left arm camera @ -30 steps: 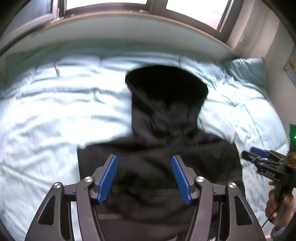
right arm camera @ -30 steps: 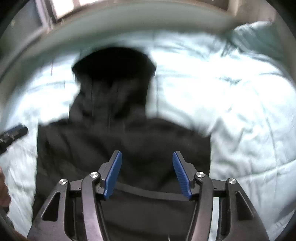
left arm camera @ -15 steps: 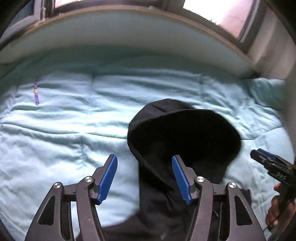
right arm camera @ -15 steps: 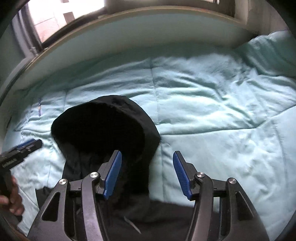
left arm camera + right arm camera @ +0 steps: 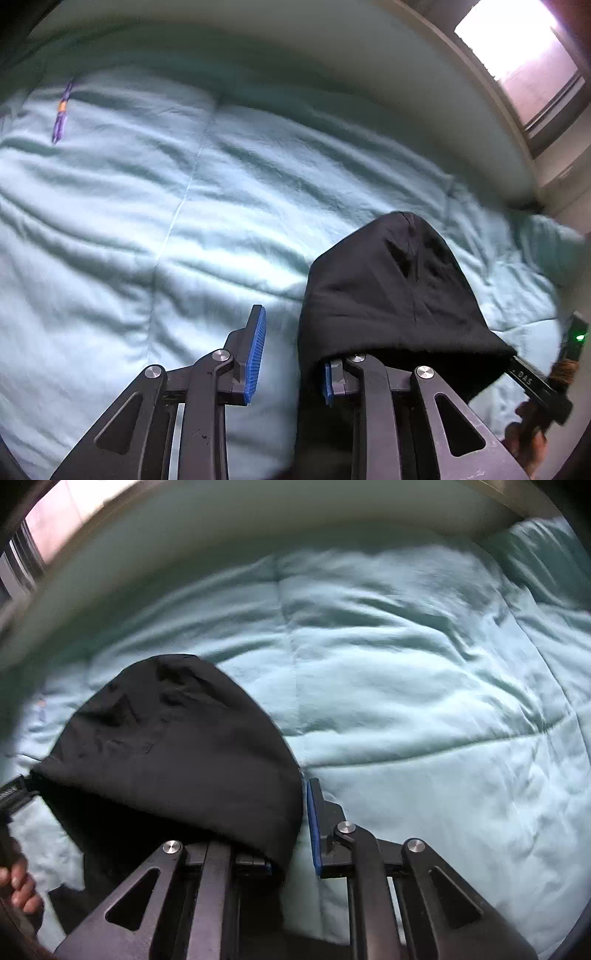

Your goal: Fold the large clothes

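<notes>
Black hoodie's hood [image 5: 399,295] lies on the teal quilt [image 5: 184,221] of the bed, twd. its far edge by the window. Left claw [image 5: 291,354] and right claw [image 5: 288,823] stand wide open, gripping nothing; each has one finger under a hood edge, the other outside — presumably placed to pinch both sides for folding the hood back over the body.

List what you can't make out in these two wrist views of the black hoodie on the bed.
- Hoodie body and sleeves: both views, cut off by the bottom edge and hidden behind the gripper frames; only the hood shows.
- Left gripper in its own view: hood fabric drapes over the right finger.
- Right gripper in its own view: hood covers the left finger.
- Purple mark on the quilt: left view, too small to identify.
</notes>
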Demonstrator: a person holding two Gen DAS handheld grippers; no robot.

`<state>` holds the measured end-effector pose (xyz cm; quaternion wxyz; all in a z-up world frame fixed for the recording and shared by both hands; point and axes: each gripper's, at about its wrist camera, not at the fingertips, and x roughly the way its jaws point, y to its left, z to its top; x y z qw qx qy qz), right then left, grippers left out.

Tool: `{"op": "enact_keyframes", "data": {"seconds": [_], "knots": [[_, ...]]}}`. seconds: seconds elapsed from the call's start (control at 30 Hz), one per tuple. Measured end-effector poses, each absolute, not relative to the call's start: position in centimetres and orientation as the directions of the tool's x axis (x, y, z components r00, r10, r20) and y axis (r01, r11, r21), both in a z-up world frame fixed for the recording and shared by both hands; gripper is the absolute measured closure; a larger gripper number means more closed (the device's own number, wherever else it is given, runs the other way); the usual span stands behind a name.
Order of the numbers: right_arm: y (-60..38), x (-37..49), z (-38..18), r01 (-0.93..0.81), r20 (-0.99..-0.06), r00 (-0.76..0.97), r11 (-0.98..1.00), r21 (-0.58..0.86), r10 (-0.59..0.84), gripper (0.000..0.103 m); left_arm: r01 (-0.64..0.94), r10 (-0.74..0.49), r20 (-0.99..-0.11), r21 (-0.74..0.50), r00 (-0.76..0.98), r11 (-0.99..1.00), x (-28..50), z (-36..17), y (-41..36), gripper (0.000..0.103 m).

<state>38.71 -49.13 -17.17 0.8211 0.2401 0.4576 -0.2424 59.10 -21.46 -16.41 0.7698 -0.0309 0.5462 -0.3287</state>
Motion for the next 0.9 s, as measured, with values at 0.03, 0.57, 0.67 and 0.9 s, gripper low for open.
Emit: {"op": "enact_keyframes", "data": {"seconds": [0.03,0.57,0.67,0.9], "knots": [[-49.3,38.2,-17.3,0.609,-0.868,0.473,0.767,0.200,-0.150,0.087,0.468,-0.549,-0.817,-0.421,0.177,0.777,58.9,-16.6,-21.1,0.074],[-47.5,35.7,-18.2,0.471,-0.893,0.446,0.864,0.178,-0.059,0.072,0.624,-0.543,-0.814,-0.319,0.204,0.713,54.9,-14.2,-16.5,0.064],[-46.1,36.6,-14.4,0.440,-0.852,0.519,0.877,0.194,-0.072,0.072,0.671,-0.622,-0.757,-0.356,0.201,0.650,54.7,-11.1,-18.4,0.057],[-43.8,43.2,-16.8,0.407,-0.885,0.448,0.910,0.081,-0.122,0.051,0.690,-0.505,-0.857,-0.306,0.101,0.656,55.4,-16.8,-26.4,0.044]]}}
